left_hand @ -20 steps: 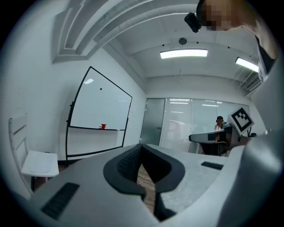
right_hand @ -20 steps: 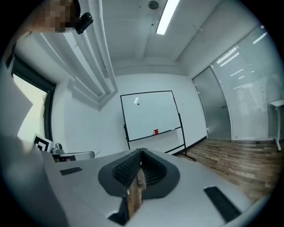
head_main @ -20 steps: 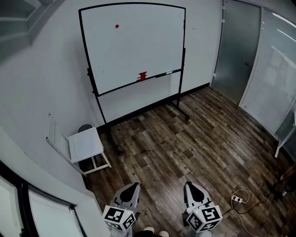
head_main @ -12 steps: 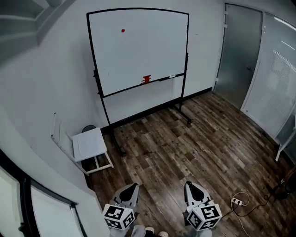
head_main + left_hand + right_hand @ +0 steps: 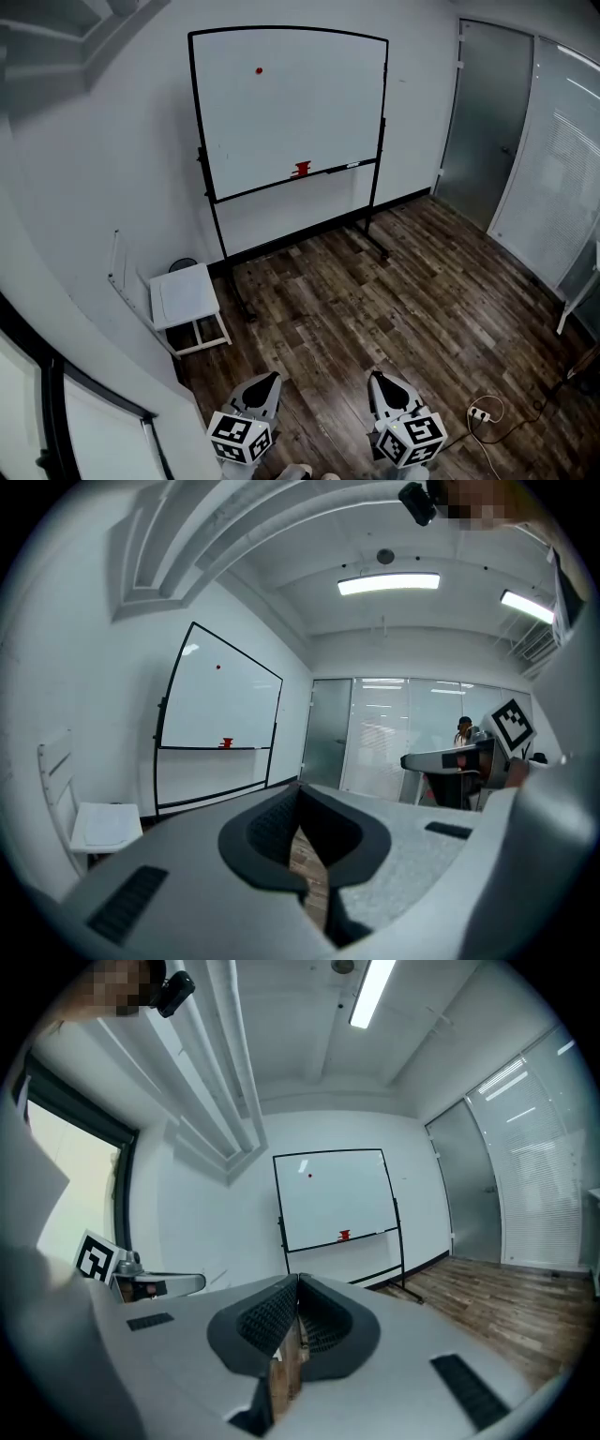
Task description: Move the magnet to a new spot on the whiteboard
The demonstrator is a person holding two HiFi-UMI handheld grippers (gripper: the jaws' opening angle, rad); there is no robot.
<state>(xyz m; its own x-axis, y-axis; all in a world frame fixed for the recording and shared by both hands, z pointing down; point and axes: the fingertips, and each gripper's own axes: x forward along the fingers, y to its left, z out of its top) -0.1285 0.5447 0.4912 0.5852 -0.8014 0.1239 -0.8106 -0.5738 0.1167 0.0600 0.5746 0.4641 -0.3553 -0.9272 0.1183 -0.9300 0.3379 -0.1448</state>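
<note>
magnet high on whiteboard, well apart from hand-held grippers

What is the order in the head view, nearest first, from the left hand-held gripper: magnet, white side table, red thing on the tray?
1. White side table, low at the left.
2. Red thing, on the tray of the whiteboard.
3. Magnet, high on the whiteboard.

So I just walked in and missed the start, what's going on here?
A person stands across the room from the whiteboard, a gripper in each hand. The left gripper and right gripper are both shut and empty, held low over the wood floor. The red magnet sits high on the board, far from either gripper.
</note>
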